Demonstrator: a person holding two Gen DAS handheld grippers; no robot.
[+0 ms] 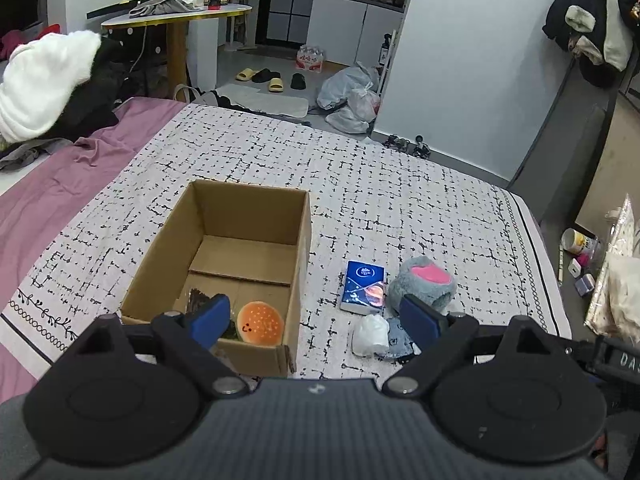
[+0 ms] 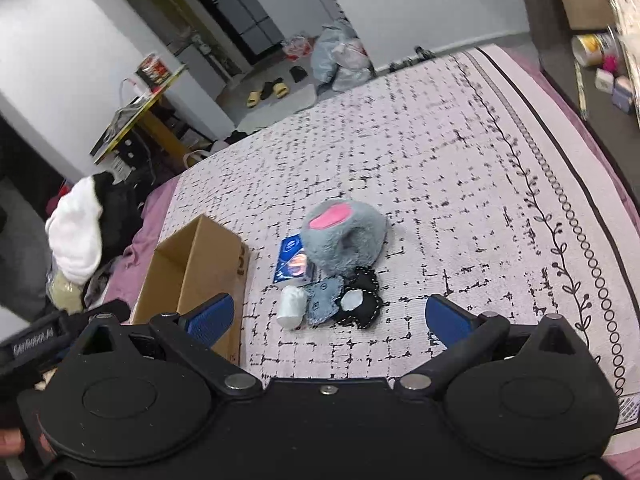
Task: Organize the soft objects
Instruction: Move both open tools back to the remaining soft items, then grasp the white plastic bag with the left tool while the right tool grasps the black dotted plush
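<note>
- The left gripper (image 1: 316, 318) hovers over the bed (image 1: 400, 184), its jaws spread wide with nothing between them.
- The right gripper (image 2: 328, 316) also stands with jaws wide and empty, aimed down at a cluster of soft things.
- An open cardboard box (image 1: 248, 208) sits on the patterned bedspread, toward the bed's left side.
- Inside the box, at its near end, lies an orange burger plush (image 1: 260, 322), with a dark item partly hidden beside it.
- Just right of the box lies a blue tissue pack (image 1: 364, 286).
- A grey plush slipper with a pink patch (image 2: 340, 236) rests touching the pack's far right side.
- Nearer the grippers, a white bundle (image 2: 292, 306), a blue-grey fabric piece (image 2: 324, 300) and a black stitched pouch (image 2: 360, 300) lie side by side, touching.
- The bed's right edge, with its leaf-and-ring border, is well apart from the cluster.
</note>
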